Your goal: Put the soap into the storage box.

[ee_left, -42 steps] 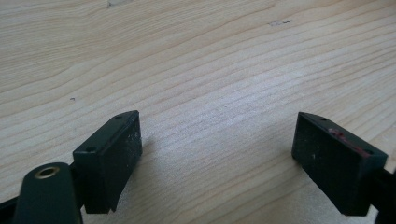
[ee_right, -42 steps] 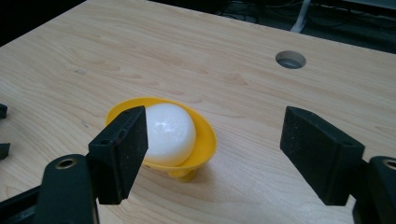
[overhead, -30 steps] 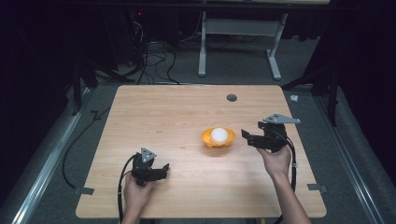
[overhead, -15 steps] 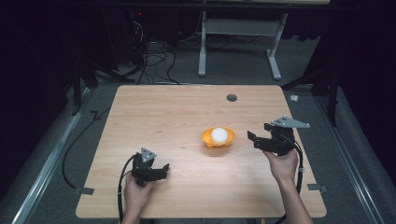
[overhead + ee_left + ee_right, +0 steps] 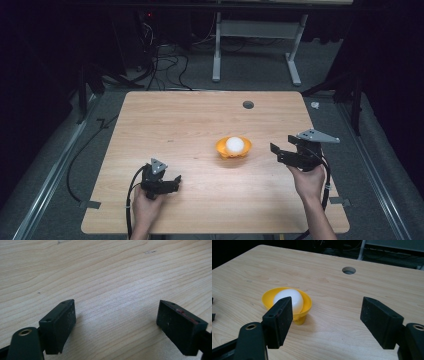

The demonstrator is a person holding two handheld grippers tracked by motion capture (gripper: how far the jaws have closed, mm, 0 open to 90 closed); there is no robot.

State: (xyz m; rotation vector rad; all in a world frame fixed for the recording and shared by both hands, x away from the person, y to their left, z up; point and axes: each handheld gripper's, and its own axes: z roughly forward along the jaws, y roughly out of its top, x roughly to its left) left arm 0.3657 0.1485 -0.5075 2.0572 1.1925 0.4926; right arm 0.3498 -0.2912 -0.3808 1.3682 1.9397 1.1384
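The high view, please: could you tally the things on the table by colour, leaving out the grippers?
Yellow: 1, the egg cup
White: 1, the egg sitting in that cup
Total: 2, on the wooden table
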